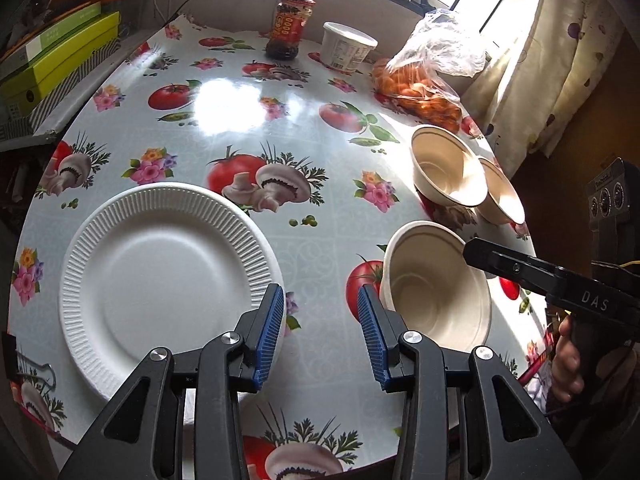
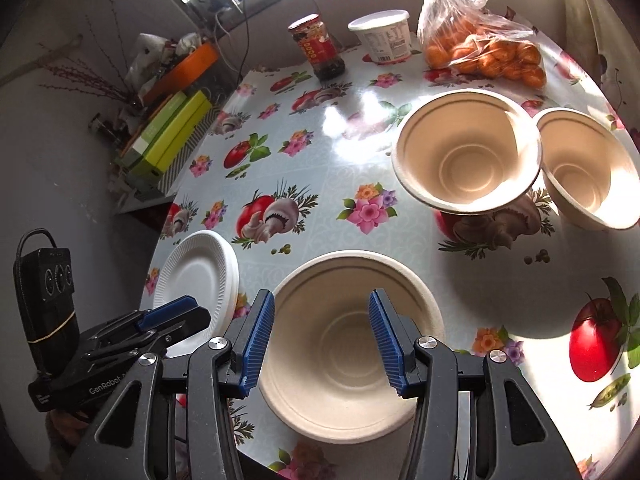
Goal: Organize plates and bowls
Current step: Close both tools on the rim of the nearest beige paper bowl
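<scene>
A white ribbed paper plate (image 1: 160,276) lies on the flowered tablecloth (image 1: 248,128), just left of my left gripper (image 1: 322,320). That gripper stands open with nothing between its blue pads. In the right wrist view the plate (image 2: 200,276) looks like the top of a small stack, with the left gripper (image 2: 176,312) beside it. A beige paper bowl (image 2: 348,344) sits upright on the table beneath my right gripper (image 2: 322,340), whose pads are apart and clear of the rim. Two more beige bowls (image 2: 466,156) (image 2: 588,172) stand side by side farther back. One finger of the right gripper (image 1: 480,256) reaches over the near bowl (image 1: 438,292).
At the far side of the table stand a red-labelled jar (image 1: 290,26), a white tub (image 1: 348,46) and a plastic bag of oranges (image 1: 420,84). Green boxes (image 1: 60,60) are stacked off the table's left edge. A person's hand (image 1: 566,360) grips the right tool.
</scene>
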A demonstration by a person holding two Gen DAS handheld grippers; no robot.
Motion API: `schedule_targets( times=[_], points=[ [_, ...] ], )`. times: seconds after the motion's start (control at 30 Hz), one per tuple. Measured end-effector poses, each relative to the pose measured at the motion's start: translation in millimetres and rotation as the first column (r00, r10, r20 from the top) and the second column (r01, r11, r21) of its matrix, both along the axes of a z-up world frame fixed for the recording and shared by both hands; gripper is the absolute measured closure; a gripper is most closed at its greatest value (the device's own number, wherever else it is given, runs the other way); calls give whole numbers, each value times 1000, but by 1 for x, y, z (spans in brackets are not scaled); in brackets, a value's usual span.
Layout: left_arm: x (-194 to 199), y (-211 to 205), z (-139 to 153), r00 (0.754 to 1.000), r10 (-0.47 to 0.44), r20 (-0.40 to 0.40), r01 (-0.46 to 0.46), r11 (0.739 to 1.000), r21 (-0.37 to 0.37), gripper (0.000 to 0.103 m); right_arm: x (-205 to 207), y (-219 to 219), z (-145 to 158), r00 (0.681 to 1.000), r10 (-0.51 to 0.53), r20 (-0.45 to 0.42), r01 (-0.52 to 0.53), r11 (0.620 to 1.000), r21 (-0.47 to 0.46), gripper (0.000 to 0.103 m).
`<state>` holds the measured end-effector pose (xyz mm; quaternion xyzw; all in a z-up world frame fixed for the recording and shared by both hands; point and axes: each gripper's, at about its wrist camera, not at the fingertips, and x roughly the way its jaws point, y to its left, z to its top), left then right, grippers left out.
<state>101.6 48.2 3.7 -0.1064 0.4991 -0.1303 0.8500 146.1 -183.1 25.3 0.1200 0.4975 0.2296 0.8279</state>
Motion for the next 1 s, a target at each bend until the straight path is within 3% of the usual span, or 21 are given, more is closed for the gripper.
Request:
schedule_targets(
  times=[0.13, 0.33, 0.8, 0.9, 1.0],
  points=[
    [7, -18, -8, 999, -28, -20, 28, 1000, -1, 63, -9, -22, -15, 999, -43, 9, 44, 997, -61, 54],
    [14, -31, -17, 998, -52, -44, 52, 999, -3, 63, -18, -45, -33, 996, -86, -10, 85, 996, -34, 54],
    [19, -46, -16, 996, -82, -36, 80, 996, -50, 63, -31, -80, -23, 982, -180, 65, 181, 984, -1, 54],
    [20, -54, -19, 994, -102, -45, 99, 994, -51, 63, -31, -78, -29, 985, -166, 52, 167, 986, -9, 59],
    [21, -60, -22, 992, -116, -53, 112, 991, -70, 63, -30, -76, -35, 988, -149, 34, 150, 989, -9, 75]
  ],
)
